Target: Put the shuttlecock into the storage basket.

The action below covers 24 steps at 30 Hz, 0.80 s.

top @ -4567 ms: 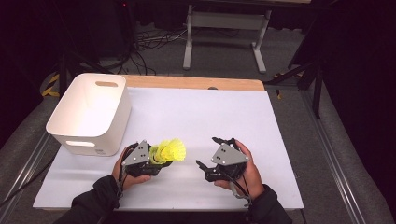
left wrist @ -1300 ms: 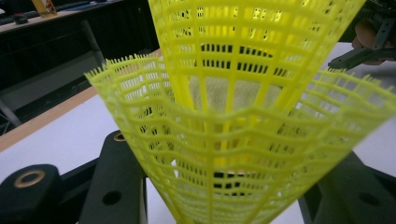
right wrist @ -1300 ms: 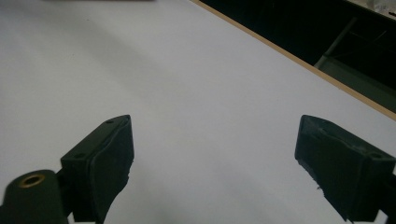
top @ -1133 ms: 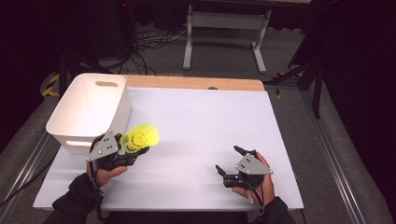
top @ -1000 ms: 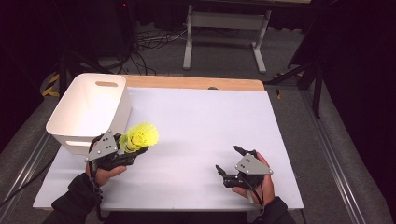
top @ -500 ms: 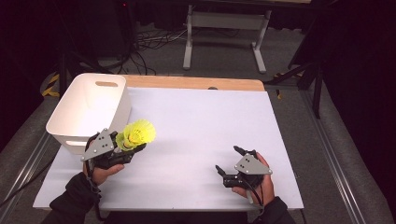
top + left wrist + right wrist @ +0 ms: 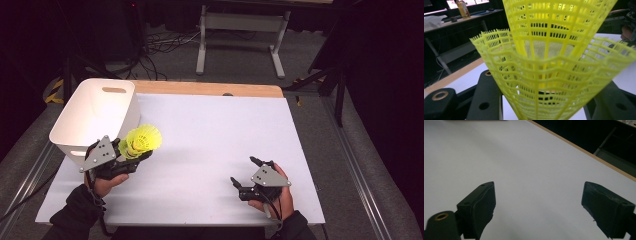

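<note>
Two yellow plastic shuttlecocks (image 7: 143, 140), one nested inside the other, are clamped in my left gripper (image 7: 131, 152). It hovers over the table's left side, right beside the near corner of the white bin (image 7: 95, 117). In the left gripper view the shuttlecocks' (image 7: 549, 62) mesh skirts rise between the two black jaws, which press on their lower part. My right gripper (image 7: 243, 175) rests low near the table's front right, jaws spread wide apart. In the right gripper view my right gripper (image 7: 539, 207) has only bare white table between its fingers.
The white sheet-covered table (image 7: 215, 135) has a wooden strip (image 7: 210, 89) along its far edge. A metal stand and cables lie on the floor beyond it. The white bin has a handle slot on its far wall, and its inside looks bare.
My left gripper has carried the shuttlecocks left and a little back toward the bin's near corner. The right gripper drew back to the front right earlier and has stayed still since.
</note>
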Each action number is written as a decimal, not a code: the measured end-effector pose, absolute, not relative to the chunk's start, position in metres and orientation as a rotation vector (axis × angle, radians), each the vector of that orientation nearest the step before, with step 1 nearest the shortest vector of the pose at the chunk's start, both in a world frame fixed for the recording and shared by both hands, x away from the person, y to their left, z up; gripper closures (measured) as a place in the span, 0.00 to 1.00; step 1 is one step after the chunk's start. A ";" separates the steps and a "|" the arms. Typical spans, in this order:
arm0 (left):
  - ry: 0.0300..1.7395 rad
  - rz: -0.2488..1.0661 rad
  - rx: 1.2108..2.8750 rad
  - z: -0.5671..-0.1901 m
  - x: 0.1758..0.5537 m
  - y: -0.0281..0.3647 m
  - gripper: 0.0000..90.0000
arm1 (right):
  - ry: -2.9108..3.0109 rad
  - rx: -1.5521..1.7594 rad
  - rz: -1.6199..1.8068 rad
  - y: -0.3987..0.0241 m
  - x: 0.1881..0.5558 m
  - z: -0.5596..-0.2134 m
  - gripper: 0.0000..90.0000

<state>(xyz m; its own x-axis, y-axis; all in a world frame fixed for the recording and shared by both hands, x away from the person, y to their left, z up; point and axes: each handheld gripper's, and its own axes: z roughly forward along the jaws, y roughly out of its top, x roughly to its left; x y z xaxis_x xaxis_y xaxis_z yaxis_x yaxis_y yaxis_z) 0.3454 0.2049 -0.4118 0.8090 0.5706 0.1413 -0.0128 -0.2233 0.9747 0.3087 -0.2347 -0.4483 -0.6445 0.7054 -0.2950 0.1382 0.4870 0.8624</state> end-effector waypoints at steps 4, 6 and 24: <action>0.452 0.585 1.719 -0.410 0.345 0.210 0.58 | 2.085 0.691 1.131 -0.236 0.308 -0.448 0.14; 0.456 0.592 1.715 -0.410 0.345 0.211 0.58 | 2.083 0.691 1.128 -0.236 0.308 -0.447 0.14; 0.494 0.627 1.687 -0.404 0.346 0.222 0.59 | 2.088 0.688 1.125 -0.236 0.309 -0.448 0.14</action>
<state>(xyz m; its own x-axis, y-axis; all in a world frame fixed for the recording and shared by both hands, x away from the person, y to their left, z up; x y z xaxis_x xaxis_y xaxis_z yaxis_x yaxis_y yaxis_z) 0.3463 0.2224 -0.4035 0.7638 0.6303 0.1390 -0.0127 -0.2006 0.9796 0.3087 -0.2358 -0.4475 -0.6445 0.7032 -0.3002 0.1360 0.4918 0.8600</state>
